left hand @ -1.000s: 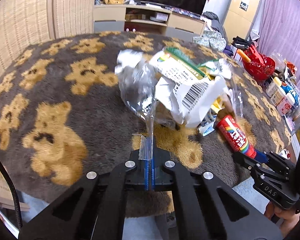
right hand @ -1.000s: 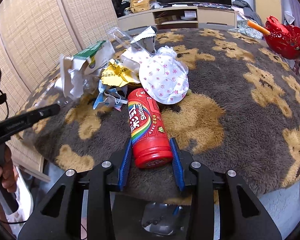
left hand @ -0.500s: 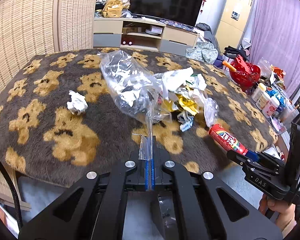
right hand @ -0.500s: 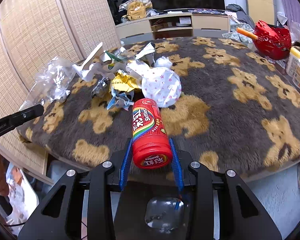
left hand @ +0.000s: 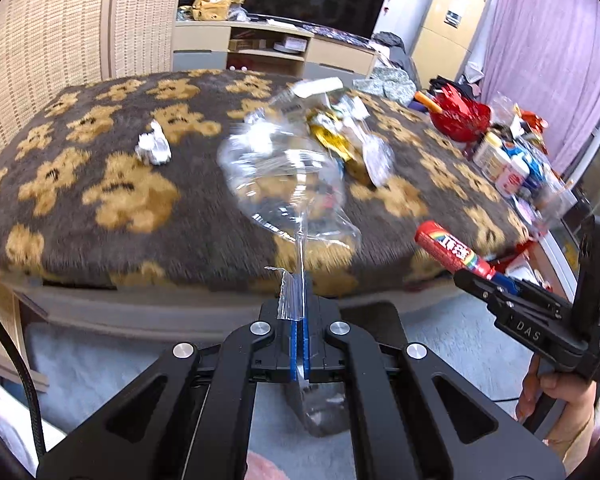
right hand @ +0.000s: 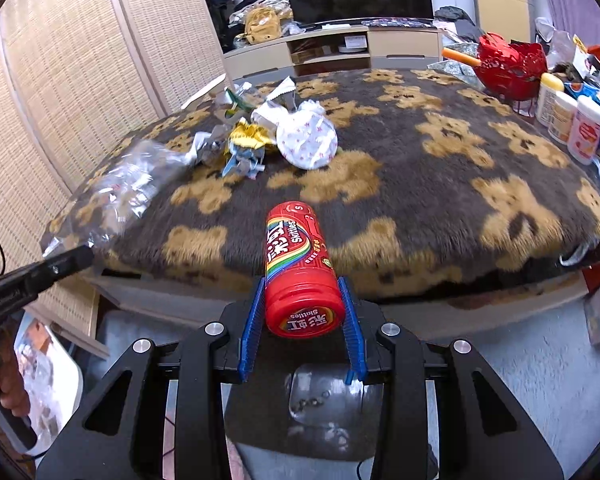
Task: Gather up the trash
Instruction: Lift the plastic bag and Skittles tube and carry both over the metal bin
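My left gripper (left hand: 299, 320) is shut on the edge of a clear plastic bag (left hand: 284, 176), which hangs in the air before the table's near edge; the bag also shows in the right wrist view (right hand: 120, 184). My right gripper (right hand: 302, 312) is shut on a red Skittles tube (right hand: 298, 268), held off the table's front edge; the tube shows in the left wrist view (left hand: 452, 250) too. A pile of wrappers and crumpled paper (right hand: 260, 136) lies on the bear-patterned table cover (right hand: 440, 184). A crumpled white paper ball (left hand: 154, 148) lies apart at the left.
A red bowl (right hand: 508, 66) and several bottles (right hand: 572, 120) stand at the table's right side. A wicker screen (right hand: 60, 80) is at the left, a TV unit (right hand: 340, 48) behind. A white bin with trash (right hand: 48, 380) is on the floor at lower left.
Both grippers have drawn back from the table and now hang past its front edge. The plastic bag has come away from the pile with the left gripper. The tube has lifted off the cover.
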`<state>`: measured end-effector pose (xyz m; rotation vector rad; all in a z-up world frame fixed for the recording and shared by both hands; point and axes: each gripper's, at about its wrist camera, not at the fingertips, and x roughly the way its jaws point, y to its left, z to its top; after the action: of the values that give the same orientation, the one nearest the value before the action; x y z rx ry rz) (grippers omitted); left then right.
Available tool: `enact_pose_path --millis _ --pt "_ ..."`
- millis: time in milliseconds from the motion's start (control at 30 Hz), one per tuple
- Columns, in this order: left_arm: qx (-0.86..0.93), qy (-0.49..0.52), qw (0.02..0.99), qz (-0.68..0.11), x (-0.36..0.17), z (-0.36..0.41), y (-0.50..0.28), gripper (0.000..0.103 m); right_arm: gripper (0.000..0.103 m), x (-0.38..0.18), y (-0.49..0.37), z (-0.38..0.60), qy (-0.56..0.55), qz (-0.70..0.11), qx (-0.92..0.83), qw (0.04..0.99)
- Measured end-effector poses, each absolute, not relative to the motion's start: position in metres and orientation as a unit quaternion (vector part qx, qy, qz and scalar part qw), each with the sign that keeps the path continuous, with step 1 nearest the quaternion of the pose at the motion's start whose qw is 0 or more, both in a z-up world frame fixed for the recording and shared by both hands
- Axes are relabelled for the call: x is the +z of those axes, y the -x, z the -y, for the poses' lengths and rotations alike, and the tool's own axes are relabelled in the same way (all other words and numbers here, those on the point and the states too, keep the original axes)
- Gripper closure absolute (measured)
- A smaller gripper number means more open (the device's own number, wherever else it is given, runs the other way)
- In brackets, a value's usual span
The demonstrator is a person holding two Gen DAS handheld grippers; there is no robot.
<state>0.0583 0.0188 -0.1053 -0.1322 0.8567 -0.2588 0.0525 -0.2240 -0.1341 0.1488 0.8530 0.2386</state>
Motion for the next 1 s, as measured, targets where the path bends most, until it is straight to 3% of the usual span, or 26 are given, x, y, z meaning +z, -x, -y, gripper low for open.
enact_pose_path --millis 367,1000 --pt "-0.154 0.052 0.877 -0.453 -0.148 0.007 -0.016 0.103 0.065 -0.161 -0.007 0.230 -0.080 -0.442 0.106 0.887" --pt "-0.178 0.019 0.814 -0.553 -0.248 0.058 -0.013 0.103 0.066 -0.228 -0.001 0.236 -0.097 -0.520 0.089 0.844"
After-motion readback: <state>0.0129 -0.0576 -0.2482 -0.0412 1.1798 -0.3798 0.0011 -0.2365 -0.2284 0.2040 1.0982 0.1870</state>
